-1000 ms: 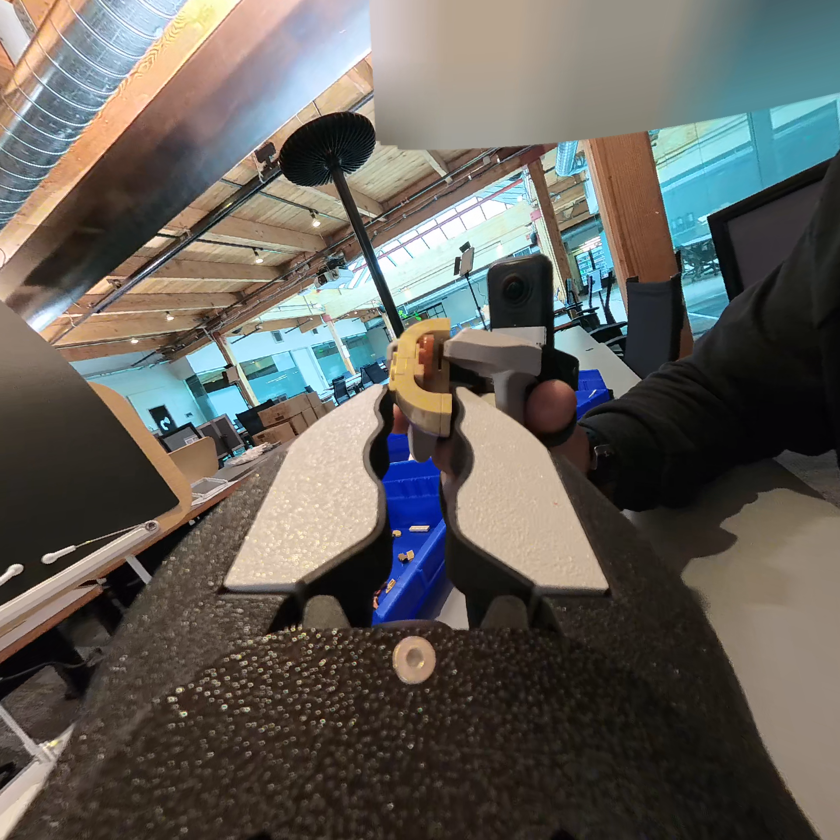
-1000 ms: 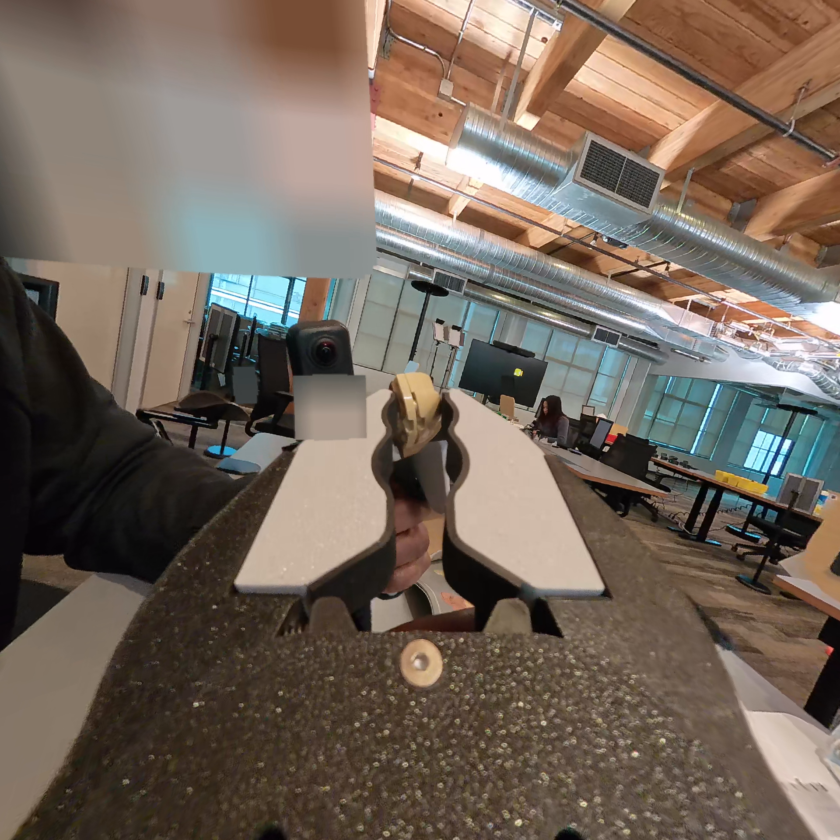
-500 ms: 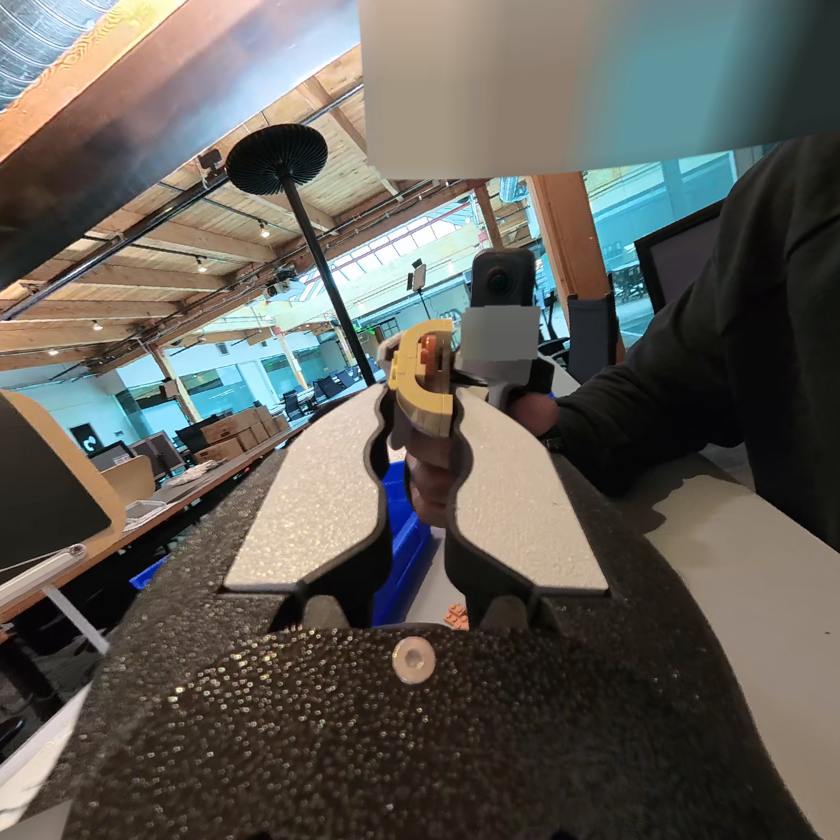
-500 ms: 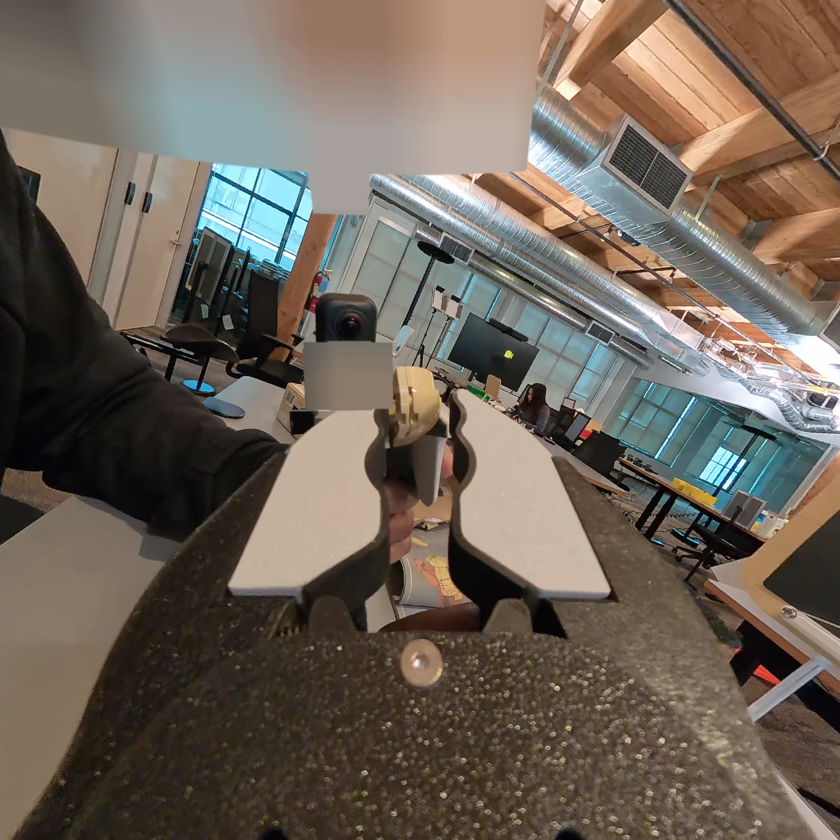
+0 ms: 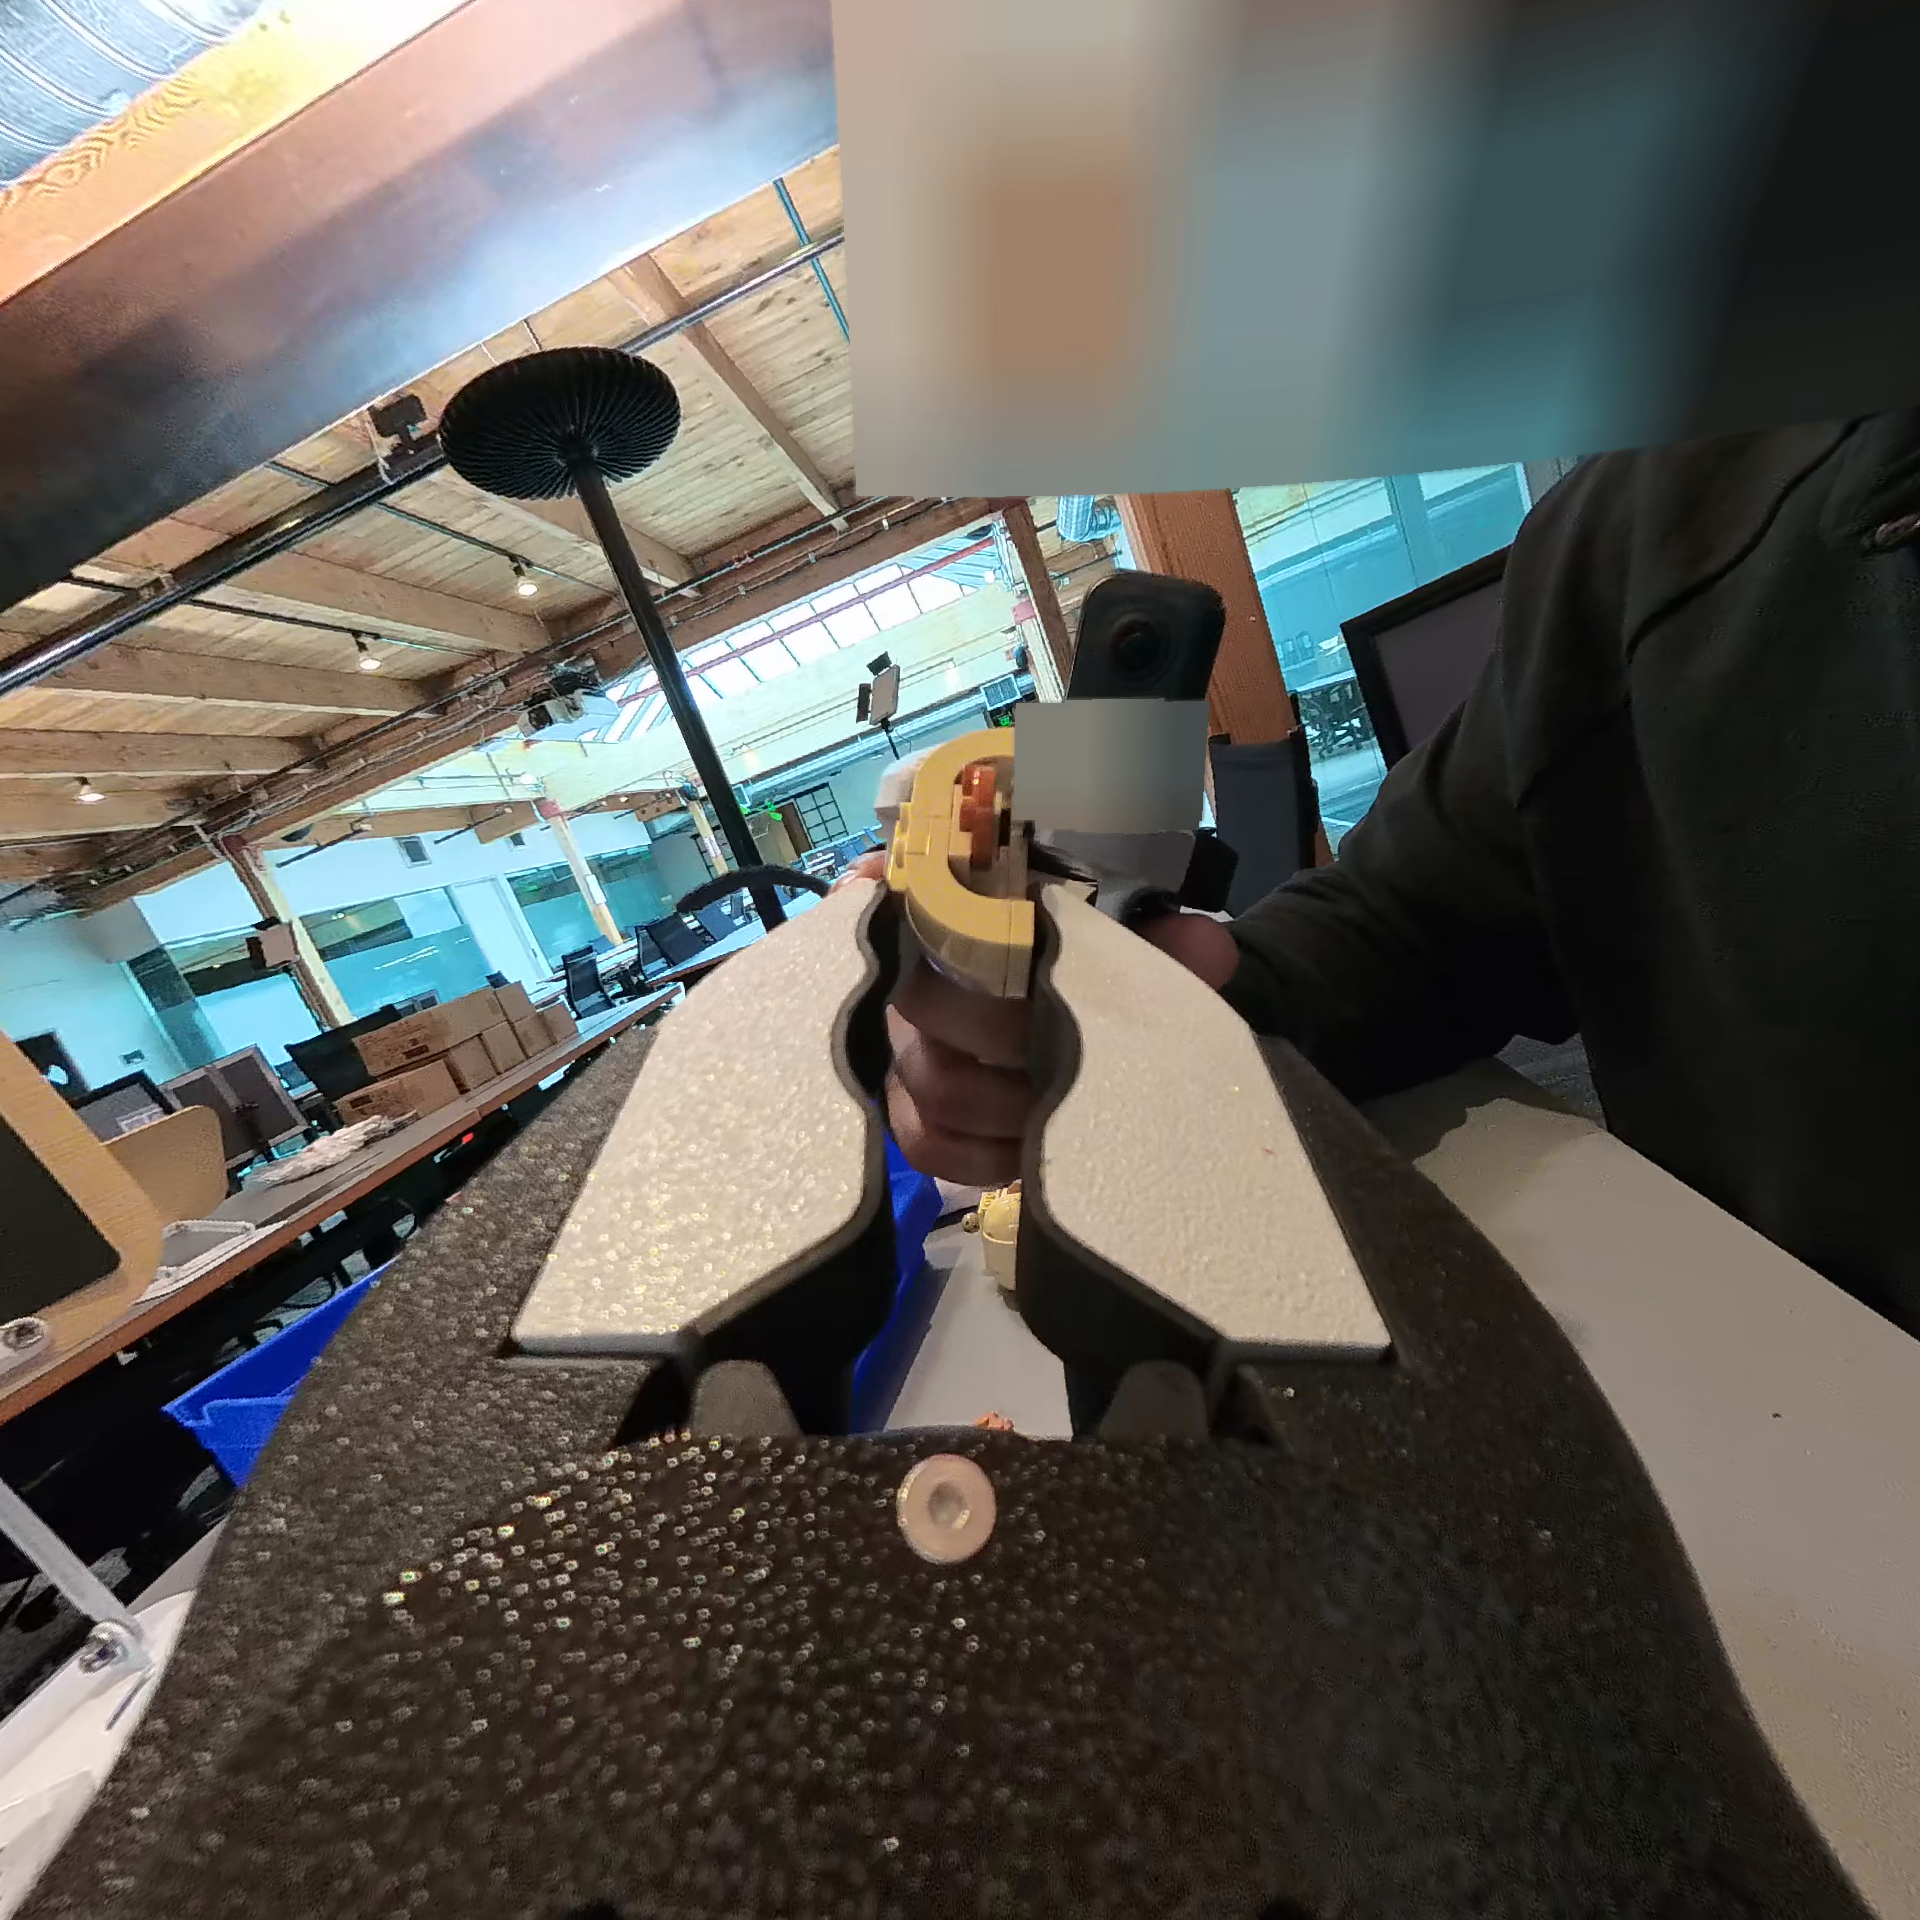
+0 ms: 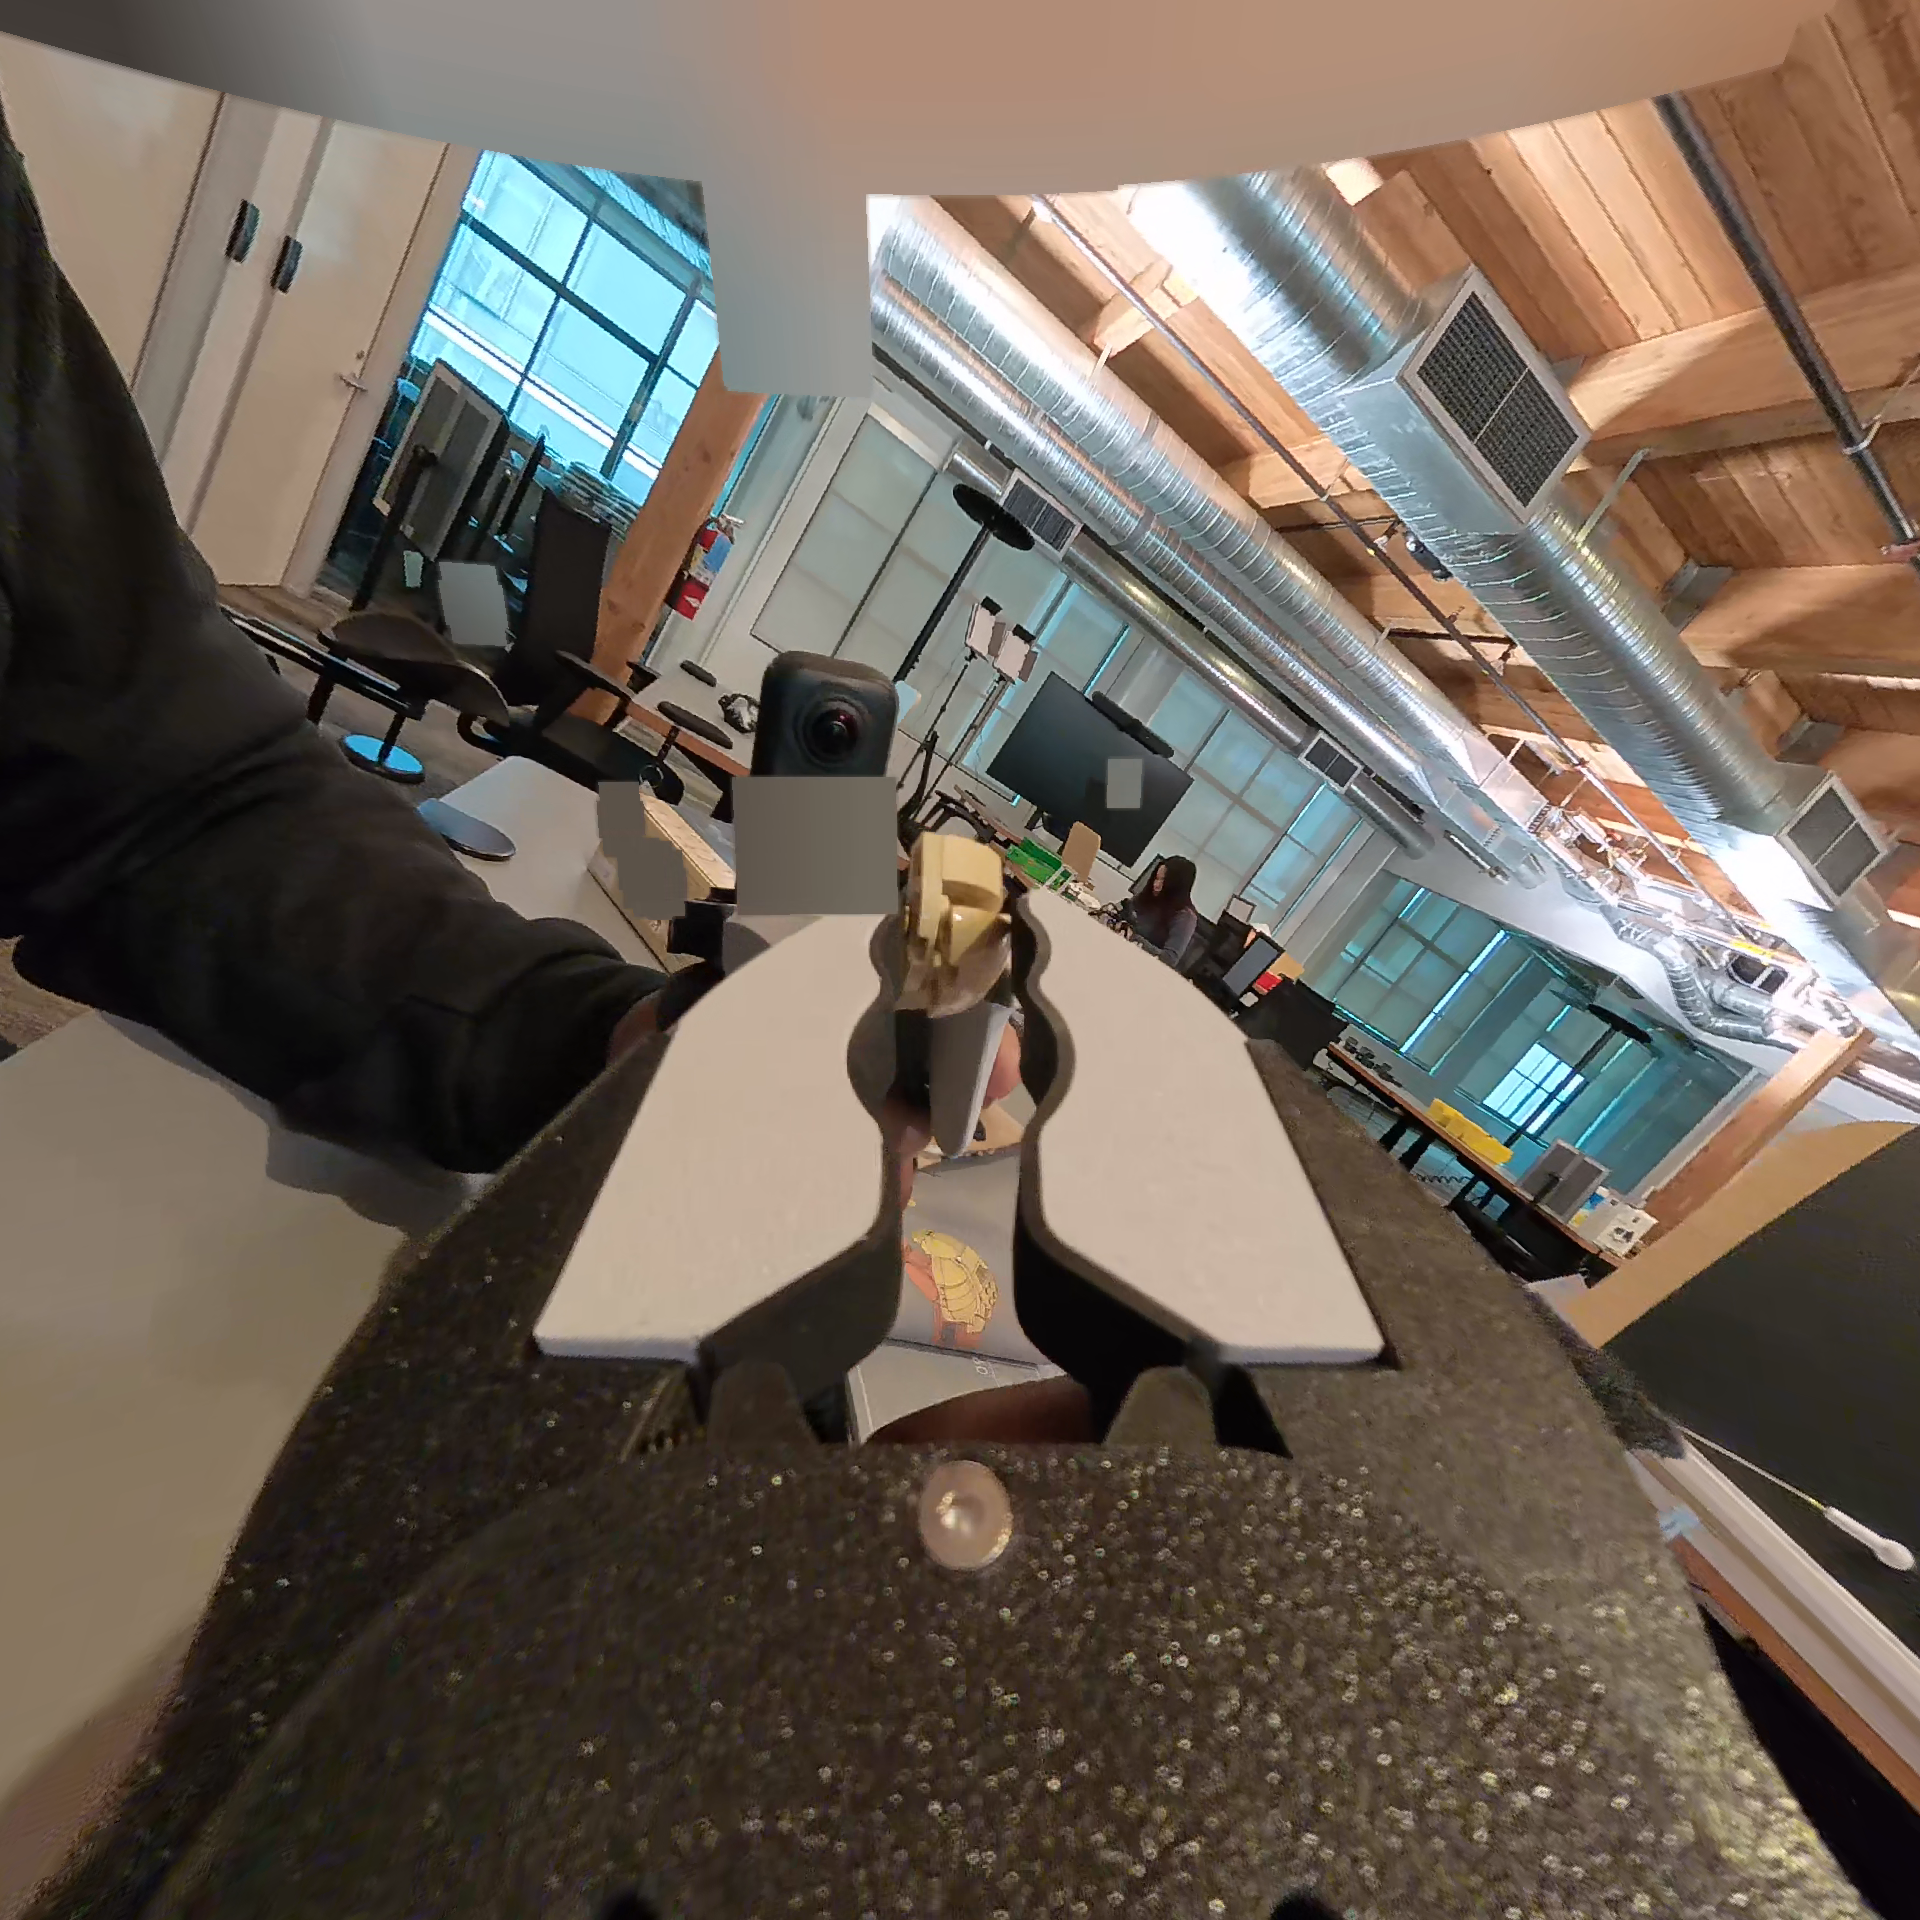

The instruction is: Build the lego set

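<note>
Both grippers raised off the white table (image 5: pixel 1662 1299), facing each other. Left gripper (image 5: pixel 961 914) and right gripper (image 6: pixel 951 935) both clenched on the tan lego sub-assembly (image 5: pixel 961 883), likely squeezing pieces together.

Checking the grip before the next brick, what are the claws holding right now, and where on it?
Both claws pinch one tan lego assembly held up between them: the left claw grips its lower curved end, the right claw the opposite side.
</note>
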Tool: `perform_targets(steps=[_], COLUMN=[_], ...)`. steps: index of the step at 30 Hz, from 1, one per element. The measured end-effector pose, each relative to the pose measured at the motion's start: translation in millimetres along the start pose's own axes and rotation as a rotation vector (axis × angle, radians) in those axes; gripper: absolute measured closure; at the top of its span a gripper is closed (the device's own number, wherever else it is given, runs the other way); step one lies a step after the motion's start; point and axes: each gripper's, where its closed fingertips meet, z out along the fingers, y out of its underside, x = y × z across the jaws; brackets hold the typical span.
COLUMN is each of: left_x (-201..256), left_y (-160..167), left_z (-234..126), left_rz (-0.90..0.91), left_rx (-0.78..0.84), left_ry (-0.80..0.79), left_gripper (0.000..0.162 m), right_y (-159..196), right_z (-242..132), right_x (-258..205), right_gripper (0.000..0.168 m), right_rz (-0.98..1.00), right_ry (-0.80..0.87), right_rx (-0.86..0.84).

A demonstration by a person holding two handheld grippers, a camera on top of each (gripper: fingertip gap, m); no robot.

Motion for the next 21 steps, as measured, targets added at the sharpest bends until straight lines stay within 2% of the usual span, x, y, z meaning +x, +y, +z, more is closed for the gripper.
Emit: perform_targets(steps=[10, 14, 21], left_x=[-2, 3, 19], left_y=[4, -3, -32], left_z=[-3, -1, 6], left_rz=[0.022, 0.155, 0.46], left_rx=[0.009, 0.017, -0.007], left_ry=[-0.014, -0.035, -0.035], left_gripper=[0.139, 0.139, 0.139], right_y=[2, -8, -43], right_z=[0, 0, 2], right_x=[0, -4, -17], right_gripper=[0.15, 0.149, 0.148], right_rz=[0.103, 0.129, 0.022], right_ry=[0.007, -0.019, -0.088], right_rx=[0.039, 0.087, 0.157])
